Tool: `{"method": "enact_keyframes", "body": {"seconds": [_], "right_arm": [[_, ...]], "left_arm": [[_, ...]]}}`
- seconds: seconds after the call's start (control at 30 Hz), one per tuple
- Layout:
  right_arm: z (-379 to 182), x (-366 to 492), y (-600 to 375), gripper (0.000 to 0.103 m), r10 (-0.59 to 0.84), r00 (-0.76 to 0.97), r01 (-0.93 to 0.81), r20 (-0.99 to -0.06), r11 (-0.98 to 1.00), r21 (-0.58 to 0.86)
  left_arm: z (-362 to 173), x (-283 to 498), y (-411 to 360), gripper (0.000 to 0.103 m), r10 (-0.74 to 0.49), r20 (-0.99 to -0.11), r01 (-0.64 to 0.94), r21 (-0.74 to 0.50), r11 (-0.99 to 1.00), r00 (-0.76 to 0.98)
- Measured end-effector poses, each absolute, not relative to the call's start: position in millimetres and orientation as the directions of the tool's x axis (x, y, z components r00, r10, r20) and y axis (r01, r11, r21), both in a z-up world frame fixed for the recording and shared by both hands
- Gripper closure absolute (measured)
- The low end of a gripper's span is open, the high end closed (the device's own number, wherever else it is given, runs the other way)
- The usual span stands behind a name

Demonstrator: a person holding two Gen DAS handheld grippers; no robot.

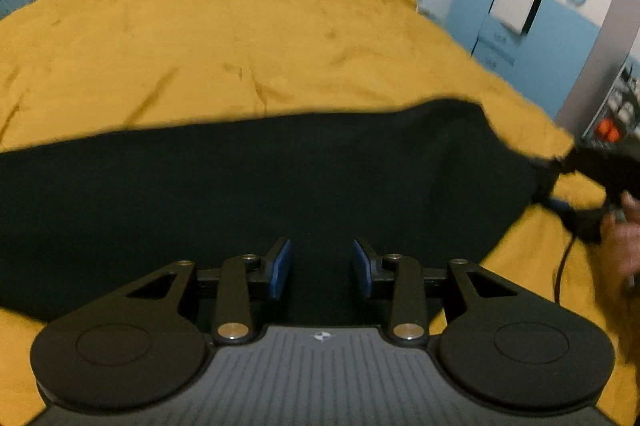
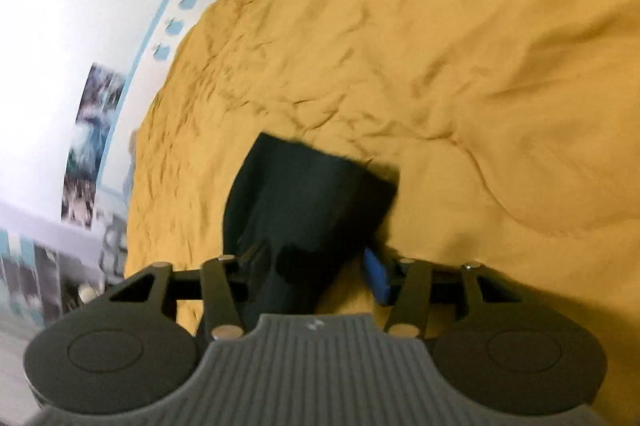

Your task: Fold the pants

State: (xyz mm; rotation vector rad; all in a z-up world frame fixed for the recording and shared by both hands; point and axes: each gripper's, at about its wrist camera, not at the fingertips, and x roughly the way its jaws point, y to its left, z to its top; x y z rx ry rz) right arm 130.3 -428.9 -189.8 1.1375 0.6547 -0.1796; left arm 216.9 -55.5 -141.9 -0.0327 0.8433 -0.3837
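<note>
Mustard bedspread [image 1: 240, 38] under flat black pants [image 1: 260, 186]

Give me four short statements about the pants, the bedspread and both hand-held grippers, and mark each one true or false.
1. The pants are black. True.
2. The bedspread is blue. False: it is mustard yellow.
3. The left hand-held gripper is clamped shut on the pants. False: its blue pads stand apart, open above the cloth.
4. The right hand-held gripper has pants cloth between its fingers. True, though the view does not show whether it is gripping the cloth.
</note>
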Motion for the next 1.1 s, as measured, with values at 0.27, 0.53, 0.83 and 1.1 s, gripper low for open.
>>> {"method": "enact_keyframes", "body": {"seconds": [0.27, 0.53, 0.83, 1.1], "right_arm": [[-162.5, 131.1, -433.0, 0.094, 0.145, 0.805, 0.353, -0.576, 0.663, 0.66], [-165.4, 105.2, -424.1, 0.078, 0.005, 0.758, 0.454, -0.653, 0.714, 0.533], [-114.9, 98.7, -330.1, 0.078, -0.002, 0.817, 0.229, -0.576, 0.919, 0.321], [-120.7, 130.6, -157.2, 0.077, 0.313, 0.755, -0.217, -0.575, 0.948, 0.231]], "left_arm": [[-164.8, 202.5, -66.0, 0.062, -0.336, -0.756, 0.307, -0.186, 0.933, 0.562], [-150.1, 210.9, -25.9, 0.061, -0.418, -0.727, 0.253, -0.332, 0.909, 0.545], [-110.3, 212.4, 147.5, 0.052, -0.222, -0.674, -0.091, -0.396, 0.914, 0.705], [-113.9, 202.1, 305.9, 0.04, -0.011, -0.661, -0.38, -0.445, 0.811, 0.75]]}}
